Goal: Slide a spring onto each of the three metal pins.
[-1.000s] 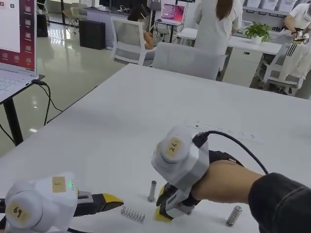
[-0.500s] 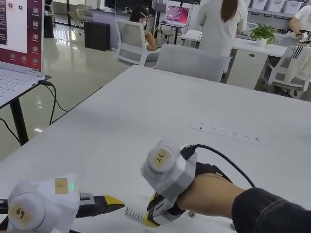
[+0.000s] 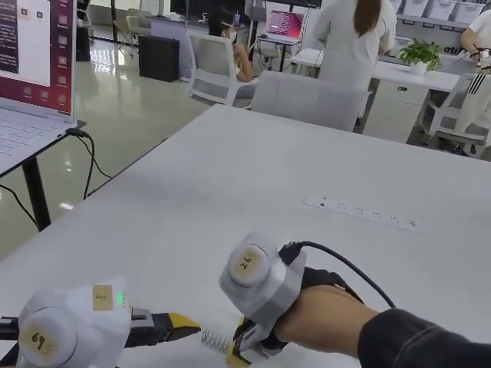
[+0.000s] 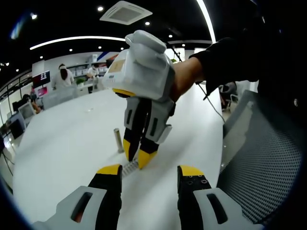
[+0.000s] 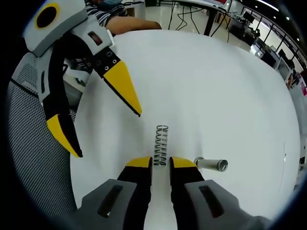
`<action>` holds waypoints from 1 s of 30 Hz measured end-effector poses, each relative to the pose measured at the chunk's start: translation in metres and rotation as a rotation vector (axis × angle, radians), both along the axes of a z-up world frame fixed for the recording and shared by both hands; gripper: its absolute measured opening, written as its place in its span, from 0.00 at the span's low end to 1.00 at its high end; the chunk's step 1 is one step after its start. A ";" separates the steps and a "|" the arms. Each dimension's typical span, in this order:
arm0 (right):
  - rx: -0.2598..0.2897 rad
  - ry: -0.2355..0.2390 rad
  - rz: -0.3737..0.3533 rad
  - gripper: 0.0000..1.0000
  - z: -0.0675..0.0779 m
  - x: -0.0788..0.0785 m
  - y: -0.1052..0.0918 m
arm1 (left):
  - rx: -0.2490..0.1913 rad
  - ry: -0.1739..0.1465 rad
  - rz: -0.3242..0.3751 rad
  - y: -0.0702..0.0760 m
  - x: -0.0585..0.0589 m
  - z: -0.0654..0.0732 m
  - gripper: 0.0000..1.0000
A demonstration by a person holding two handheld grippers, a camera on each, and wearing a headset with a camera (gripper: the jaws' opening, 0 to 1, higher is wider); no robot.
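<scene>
Your right gripper (image 5: 161,163) points down at the table (image 3: 230,184), its jaws drawn narrow around the near end of the spring (image 5: 161,143), which lies flat on the table; whether they actually pinch it cannot be told; a metal pin (image 4: 116,140) stands upright just beside those jaws; your left gripper (image 4: 150,170) is near the spring's other end, jaws spread wide, holding nothing.

spring (image 3: 213,340) end hidden behind right claw (image 3: 236,354)
</scene>
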State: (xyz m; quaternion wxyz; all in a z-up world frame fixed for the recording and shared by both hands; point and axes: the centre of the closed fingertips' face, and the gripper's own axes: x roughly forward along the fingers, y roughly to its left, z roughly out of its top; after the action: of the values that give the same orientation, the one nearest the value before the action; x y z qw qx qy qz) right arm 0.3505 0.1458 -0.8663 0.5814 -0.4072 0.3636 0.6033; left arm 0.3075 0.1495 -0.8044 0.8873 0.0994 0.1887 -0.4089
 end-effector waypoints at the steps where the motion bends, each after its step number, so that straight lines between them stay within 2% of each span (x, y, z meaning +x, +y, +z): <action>1: -0.001 -0.001 0.003 0.11 0.000 0.000 0.000 | 0.000 0.001 0.001 0.000 0.000 0.000 0.40; 13: 0.001 0.010 -0.013 0.08 0.001 -0.002 -0.002 | 0.005 0.002 -0.002 0.000 -0.001 -0.001 0.39; 20: -0.010 0.030 0.000 0.08 0.007 -0.009 -0.014 | 0.012 0.000 -0.011 -0.003 0.000 -0.001 0.39; 30: -0.024 0.047 0.053 0.08 0.025 -0.021 -0.028 | 0.020 0.000 -0.034 -0.012 0.003 -0.001 0.39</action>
State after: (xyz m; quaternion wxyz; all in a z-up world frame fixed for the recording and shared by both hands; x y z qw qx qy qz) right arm 0.3293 0.1183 -0.8413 0.5517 -0.4092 0.3734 0.6235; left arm 0.3105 0.1372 -0.8058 0.8793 0.1113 0.1909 -0.4219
